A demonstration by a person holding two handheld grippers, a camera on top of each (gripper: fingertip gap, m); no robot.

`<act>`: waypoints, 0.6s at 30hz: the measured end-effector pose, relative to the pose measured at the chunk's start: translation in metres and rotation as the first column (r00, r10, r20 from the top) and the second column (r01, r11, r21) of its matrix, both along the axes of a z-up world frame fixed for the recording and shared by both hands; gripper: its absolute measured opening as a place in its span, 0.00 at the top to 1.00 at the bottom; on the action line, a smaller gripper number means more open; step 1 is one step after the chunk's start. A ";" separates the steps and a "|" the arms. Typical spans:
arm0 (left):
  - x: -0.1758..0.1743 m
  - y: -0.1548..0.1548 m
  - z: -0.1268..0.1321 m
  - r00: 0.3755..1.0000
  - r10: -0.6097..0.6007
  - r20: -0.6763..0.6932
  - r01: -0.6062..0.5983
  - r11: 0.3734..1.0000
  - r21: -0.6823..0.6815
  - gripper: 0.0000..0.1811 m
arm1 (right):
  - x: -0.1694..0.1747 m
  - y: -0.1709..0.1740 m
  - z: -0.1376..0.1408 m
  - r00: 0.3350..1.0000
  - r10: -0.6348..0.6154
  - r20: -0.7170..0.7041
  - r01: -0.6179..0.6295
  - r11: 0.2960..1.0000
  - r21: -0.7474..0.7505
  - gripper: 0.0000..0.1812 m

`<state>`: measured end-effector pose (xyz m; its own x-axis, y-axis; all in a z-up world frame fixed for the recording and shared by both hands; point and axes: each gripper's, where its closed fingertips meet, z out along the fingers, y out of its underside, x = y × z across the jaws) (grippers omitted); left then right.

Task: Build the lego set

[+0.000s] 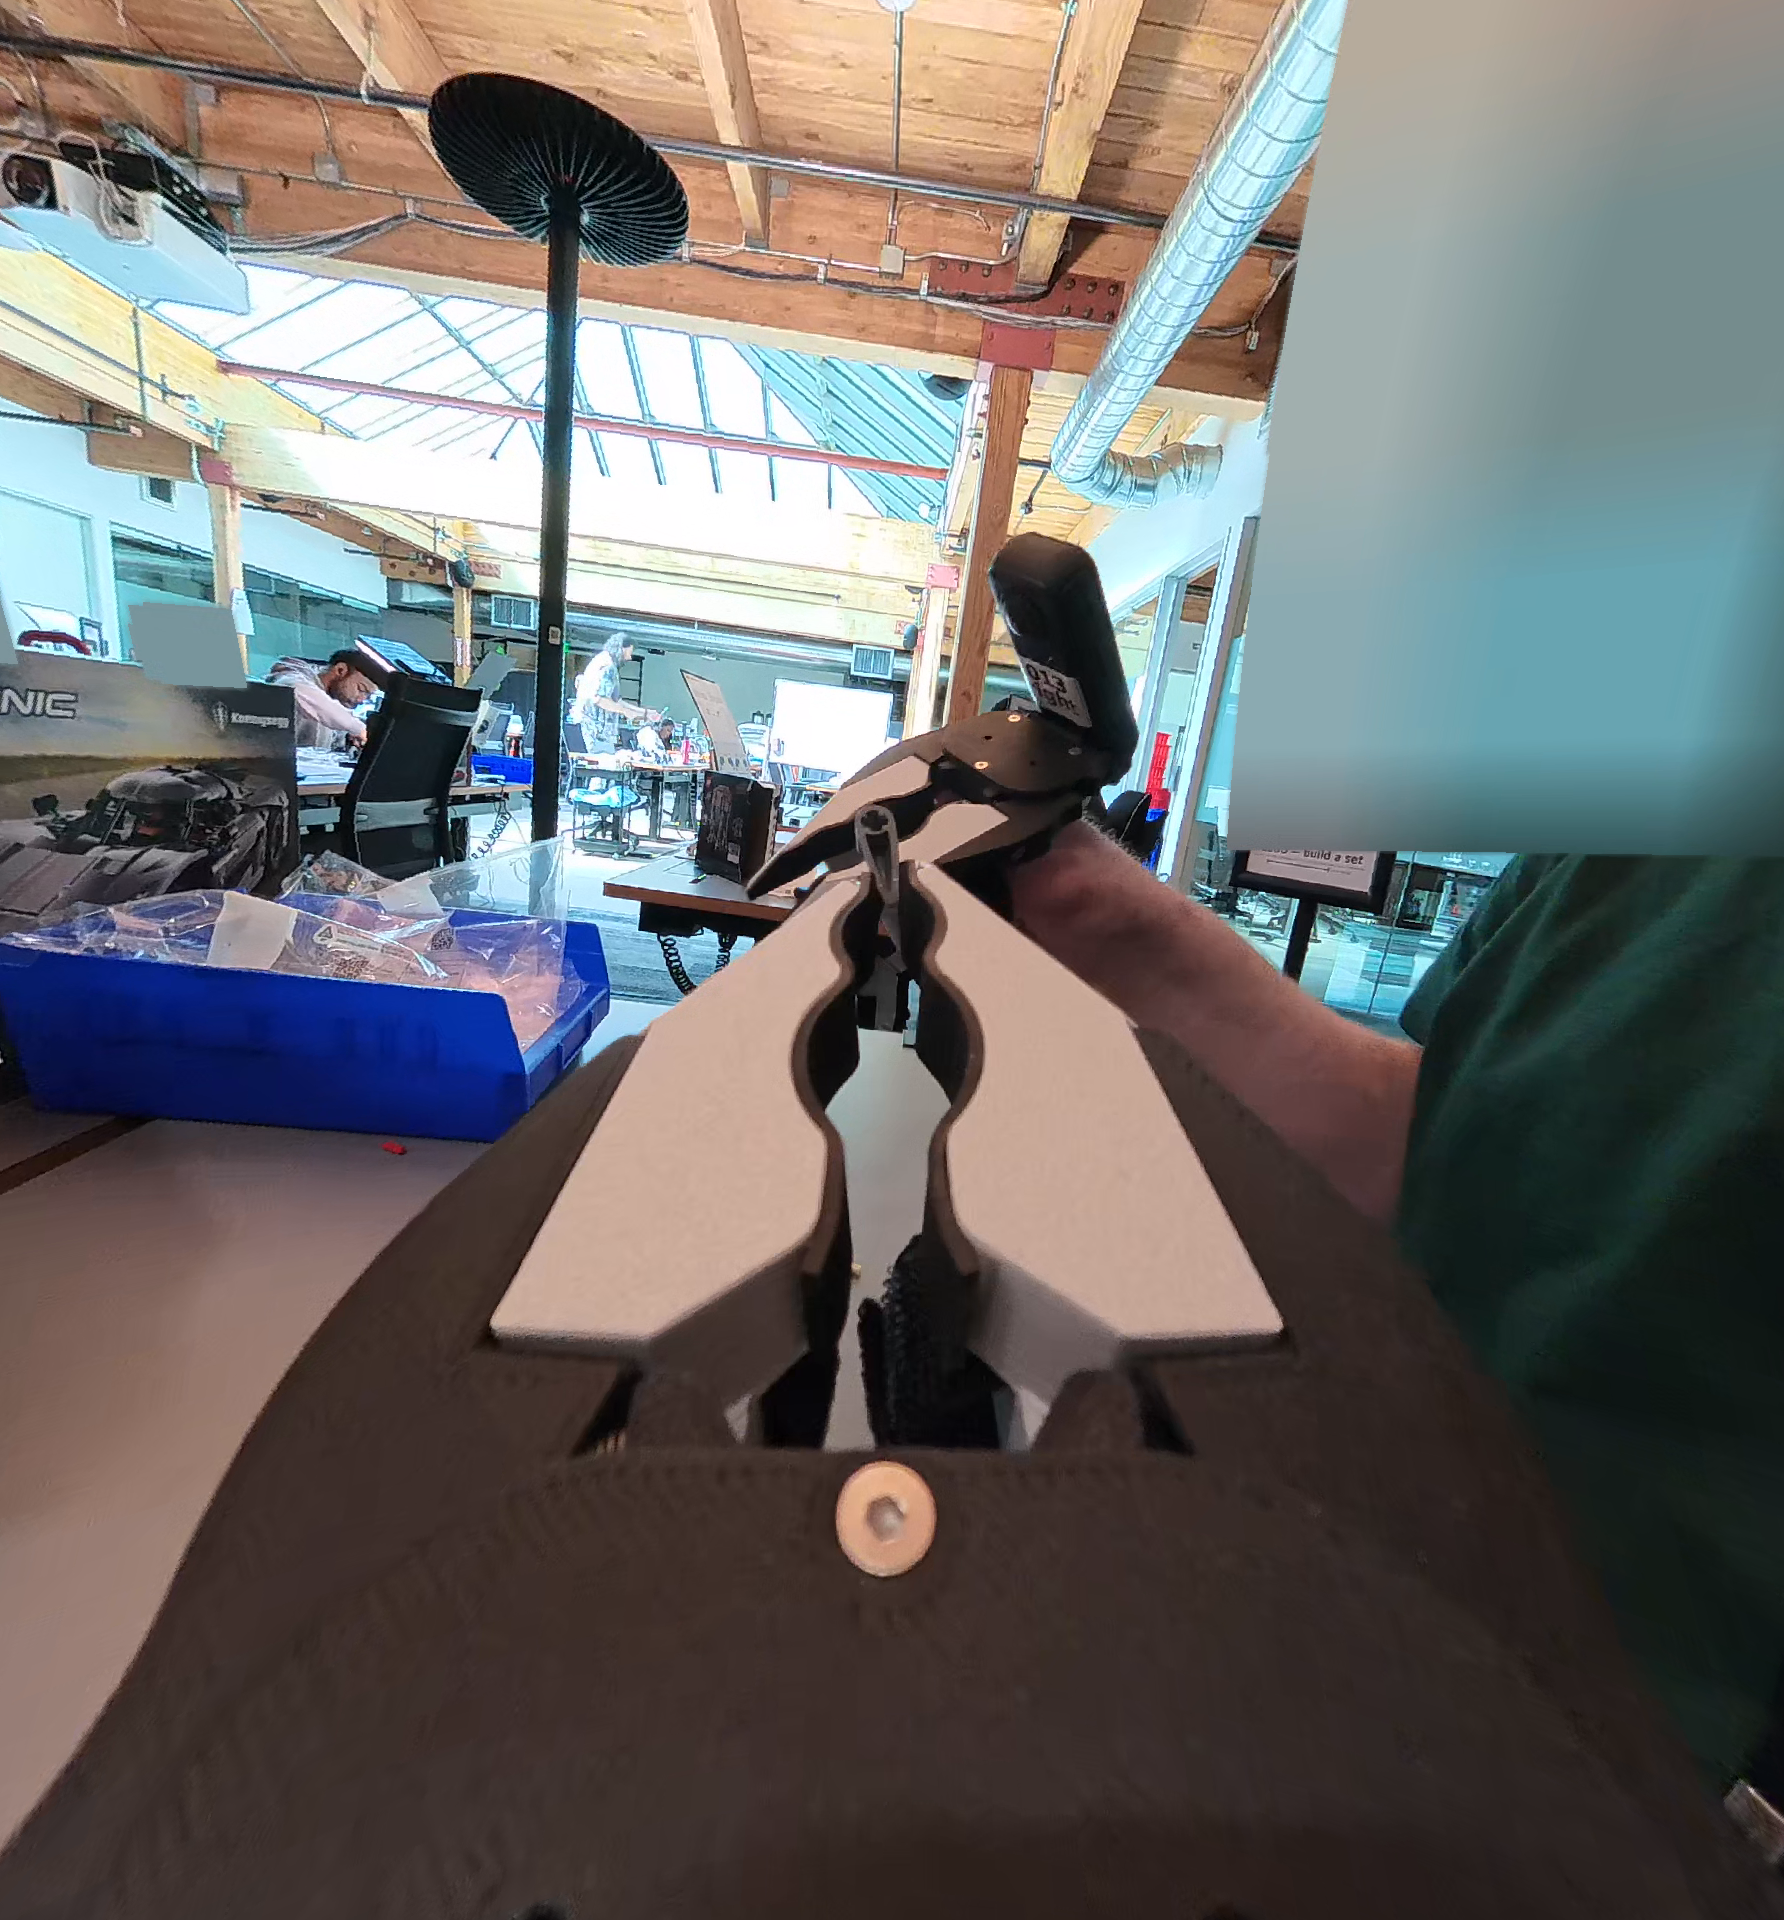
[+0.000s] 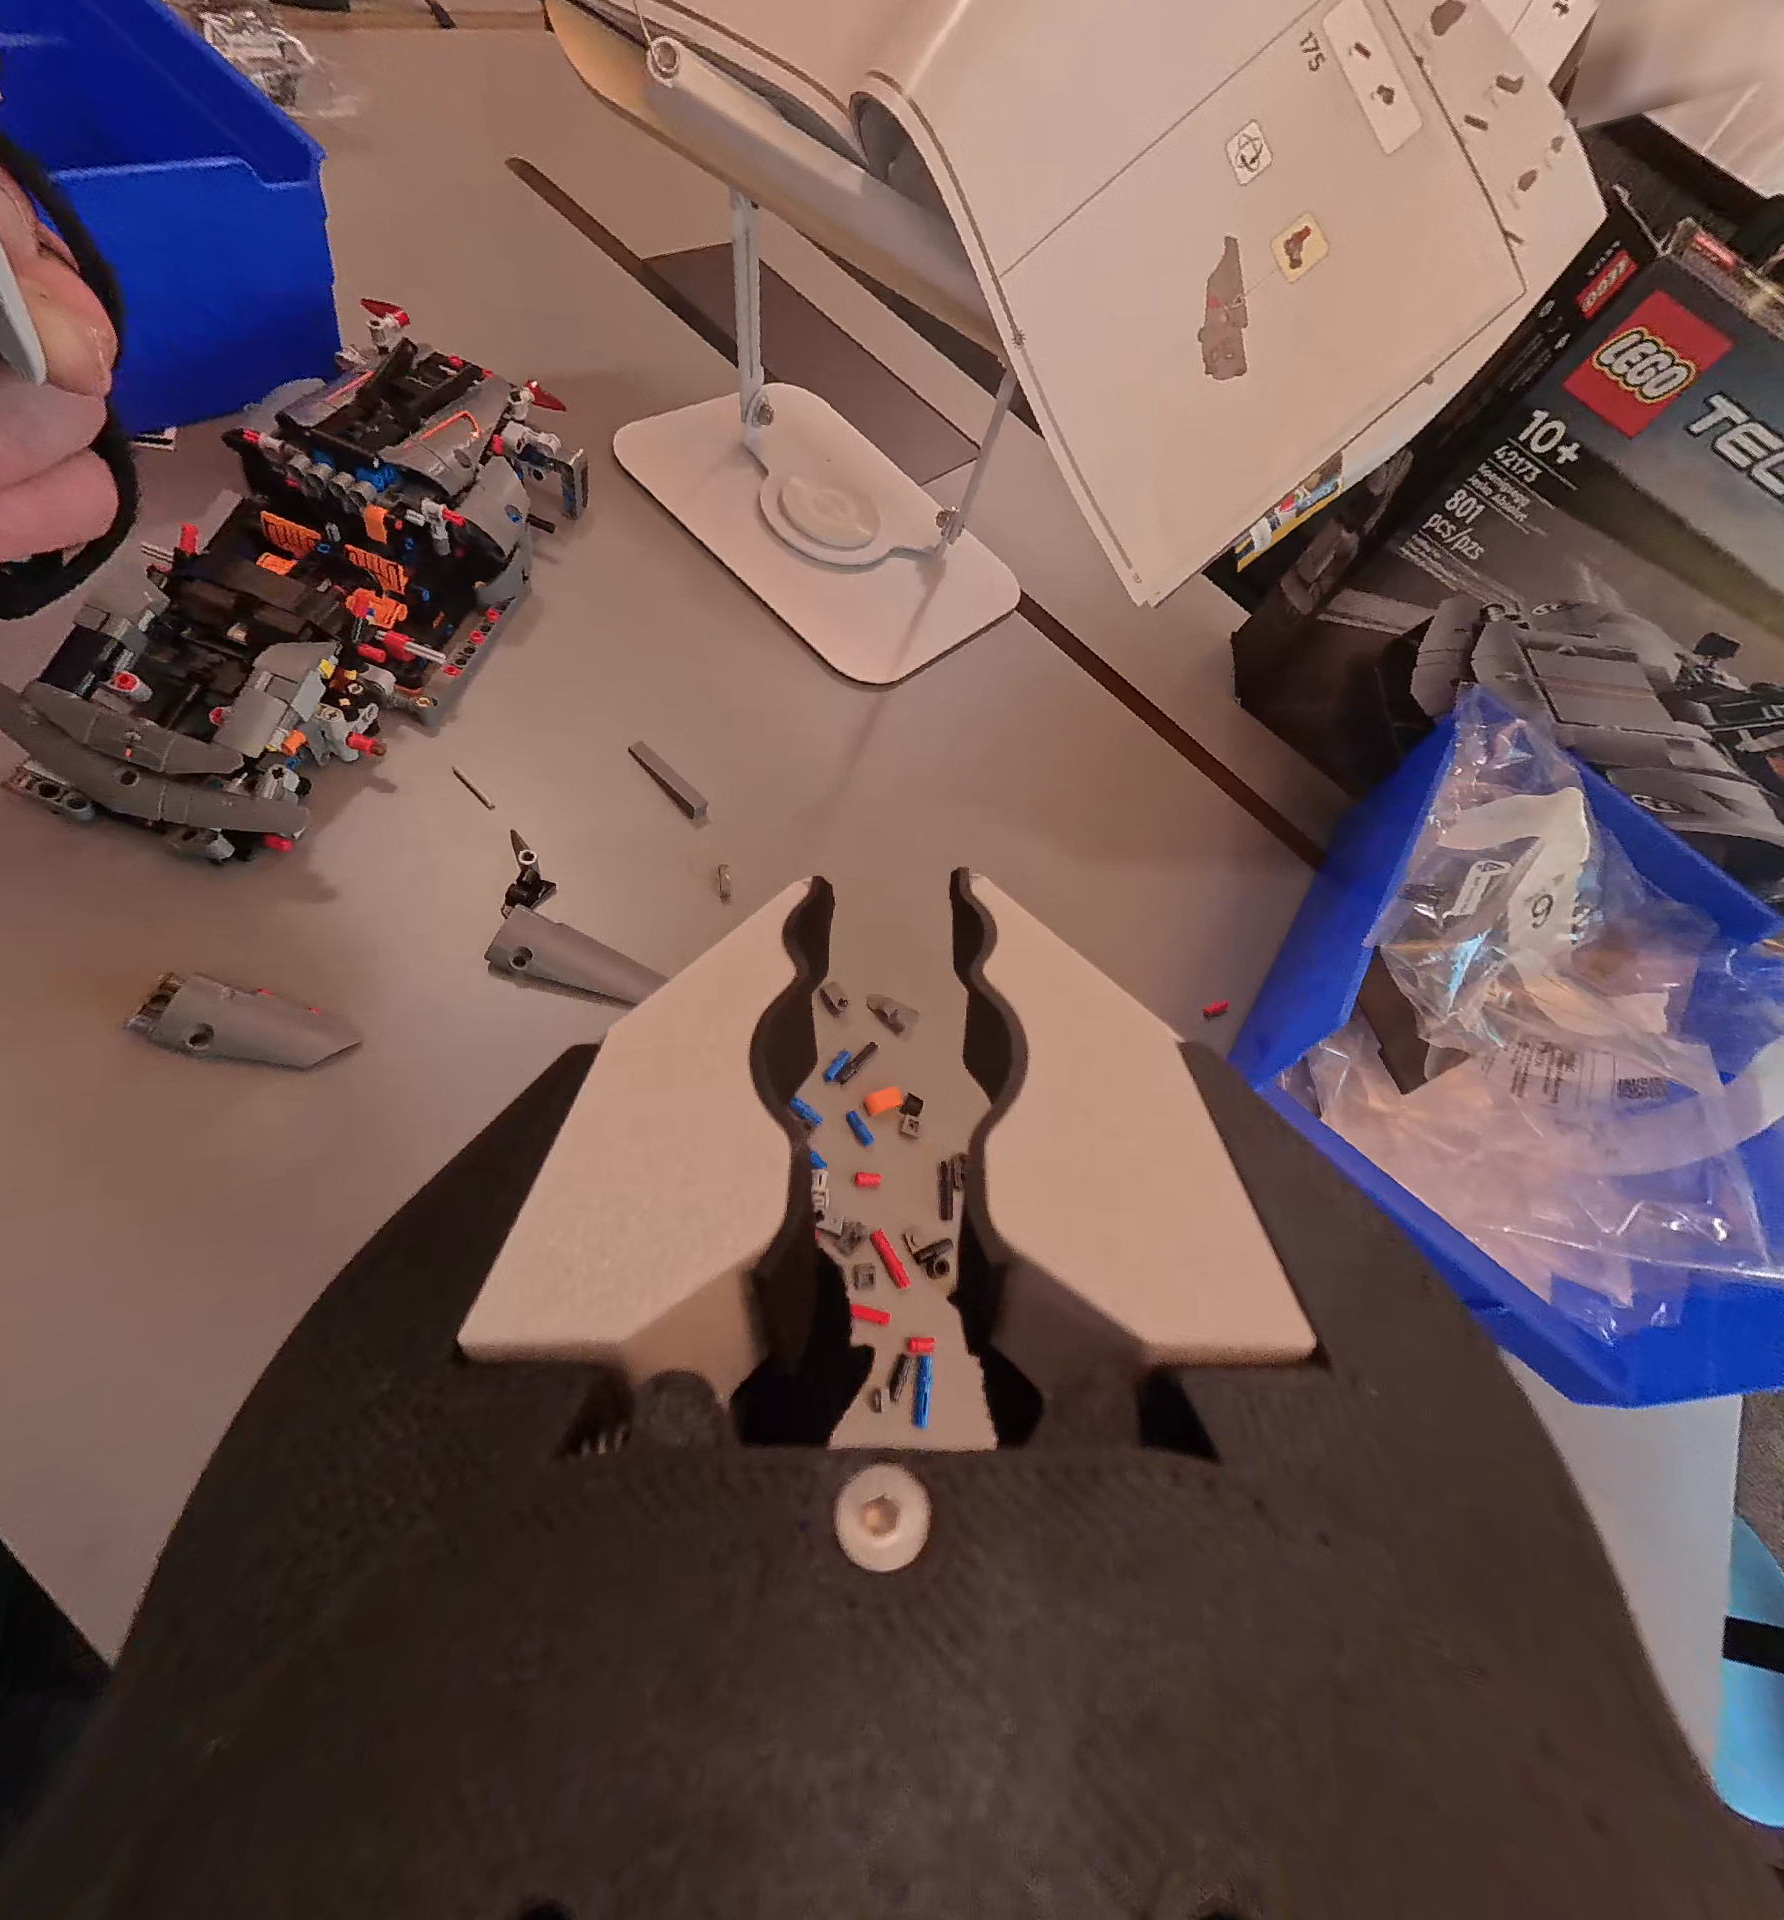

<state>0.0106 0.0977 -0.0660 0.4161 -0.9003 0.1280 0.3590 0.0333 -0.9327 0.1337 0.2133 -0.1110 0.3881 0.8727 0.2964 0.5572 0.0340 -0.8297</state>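
Observation:
My left gripper [image 1: 883, 883] is raised off the table and shut on a small grey lego piece [image 1: 875, 831] with a cross hole, which sticks up between the tips. My right gripper [image 2: 890, 888] is open and empty, pointing down over a scatter of small red, blue, black and grey pins [image 2: 867, 1143] on the table. It also shows in the left wrist view [image 1: 815, 883], just beyond the left tips. The part-built grey, black and orange car model [image 2: 275, 613] lies at left. Two loose grey panels [image 2: 244, 1023] [image 2: 566, 951] and a grey beam [image 2: 670, 781] lie near it.
An open instruction booklet [image 2: 1231, 260] rests on a white stand [image 2: 815, 540]. The set's box [image 2: 1594, 520] and a blue bin with plastic bags [image 2: 1490, 1340] are at right. Another blue bin [image 2: 192, 208] is at far left. A person's arm [image 1: 1231, 1018] is beside the grippers. Left tips to right tips: about 20 centimetres. From the right gripper's tips to the grey beam [image 2: 670, 781] is close to 25 centimetres.

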 end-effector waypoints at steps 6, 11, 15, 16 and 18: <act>0.001 0.009 -0.008 1.000 0.014 -0.015 -0.014 1.000 -0.028 0.99 | 0.012 -0.002 -0.014 0.999 -0.015 0.040 0.017 0.999 -0.046 0.88; -0.003 0.015 -0.012 0.999 0.035 -0.018 -0.036 0.999 -0.041 1.00 | 0.024 0.005 -0.027 0.996 -0.062 0.068 0.068 0.994 -0.088 0.87; -0.006 0.017 -0.013 0.999 0.045 -0.017 -0.046 0.998 -0.046 1.00 | 0.036 0.012 -0.021 0.994 -0.107 0.040 0.110 0.990 -0.091 0.87; -0.006 0.017 -0.013 0.999 0.048 -0.018 -0.048 0.998 -0.046 1.00 | 0.039 0.014 -0.019 0.992 -0.120 0.029 0.122 0.989 -0.088 0.88; -0.007 0.018 -0.014 0.999 0.049 -0.018 -0.050 0.998 -0.048 1.00 | 0.044 0.016 -0.017 0.990 -0.138 0.021 0.139 0.986 -0.091 0.88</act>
<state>0.0040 0.1157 -0.0796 0.4624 -0.8715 0.1633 0.3419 0.0053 -0.9397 0.1781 0.2293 -0.1275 0.5036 0.8345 0.2237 0.5631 -0.1207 -0.8175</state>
